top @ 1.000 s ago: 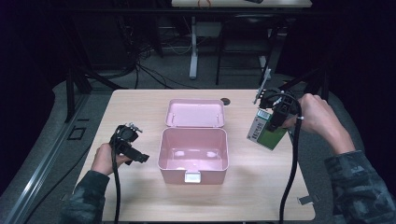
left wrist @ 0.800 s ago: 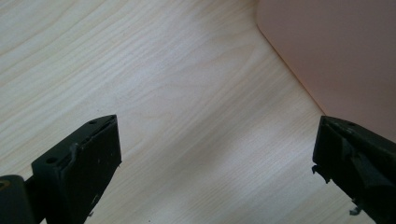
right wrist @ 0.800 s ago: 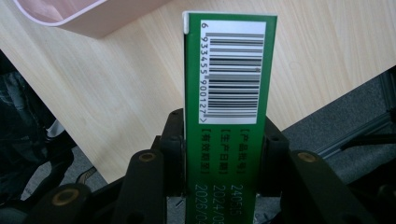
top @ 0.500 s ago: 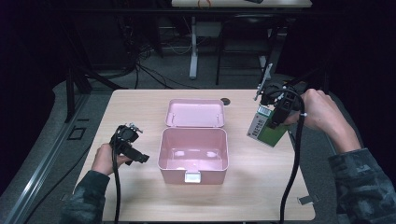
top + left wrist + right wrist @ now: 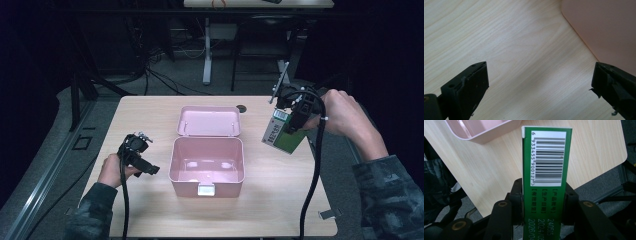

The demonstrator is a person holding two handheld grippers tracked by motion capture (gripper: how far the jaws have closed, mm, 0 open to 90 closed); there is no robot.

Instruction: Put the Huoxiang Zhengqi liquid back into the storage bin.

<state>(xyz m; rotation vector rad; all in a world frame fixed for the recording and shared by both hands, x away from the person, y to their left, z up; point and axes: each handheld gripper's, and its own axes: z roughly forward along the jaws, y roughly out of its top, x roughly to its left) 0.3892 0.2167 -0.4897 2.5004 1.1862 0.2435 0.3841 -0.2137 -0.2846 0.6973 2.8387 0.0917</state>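
Right gripper (image 5: 289,116) clamps the green carton (image 5: 283,134) between its jaws, barcode side showing in the right gripper view, carton (image 5: 544,182) tilted and held off the table (image 5: 280,200) to the right of the open pink box (image 5: 207,159). Versus the earlier frames the carton sits slightly higher, grip unchanged. Left gripper (image 5: 140,160) rests low on the table just left of the box, jaws wide apart with nothing between them, same spot as before. Box lid (image 5: 208,121) lies flipped back behind the box.
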